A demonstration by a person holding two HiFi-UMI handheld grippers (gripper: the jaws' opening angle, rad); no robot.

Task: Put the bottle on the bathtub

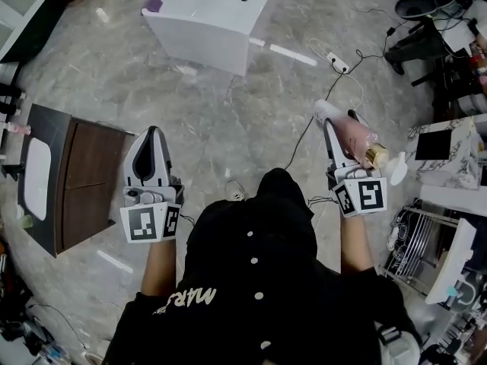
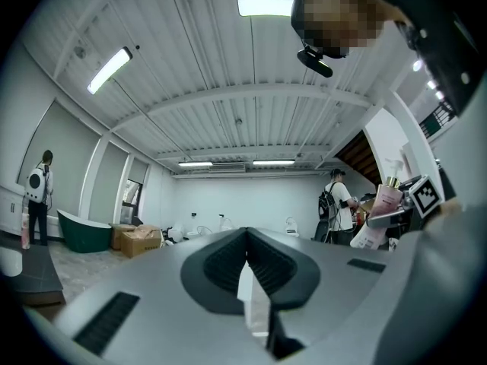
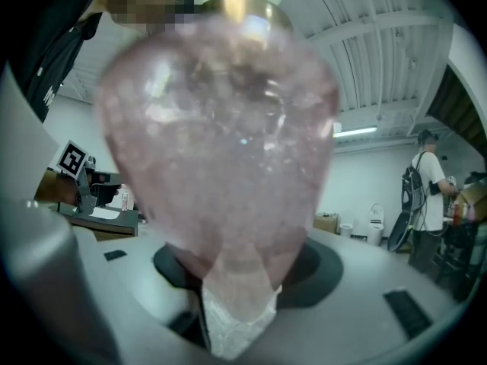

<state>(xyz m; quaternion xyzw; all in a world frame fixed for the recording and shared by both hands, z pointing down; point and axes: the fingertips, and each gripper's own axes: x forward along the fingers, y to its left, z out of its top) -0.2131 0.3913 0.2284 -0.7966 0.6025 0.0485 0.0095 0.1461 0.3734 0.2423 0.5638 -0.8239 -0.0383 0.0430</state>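
Pink bottle (image 3: 221,143) clamped in the right gripper (image 1: 335,133).

— What sort of place is this?
— A workshop hall for bathroom fittings. A white bathtub (image 1: 205,17) stands loose on marbled floor (image 1: 228,128), basin cabinet (image 1: 84,177) to its left, power strip (image 1: 337,61) and cable (image 1: 312,120) to its right.
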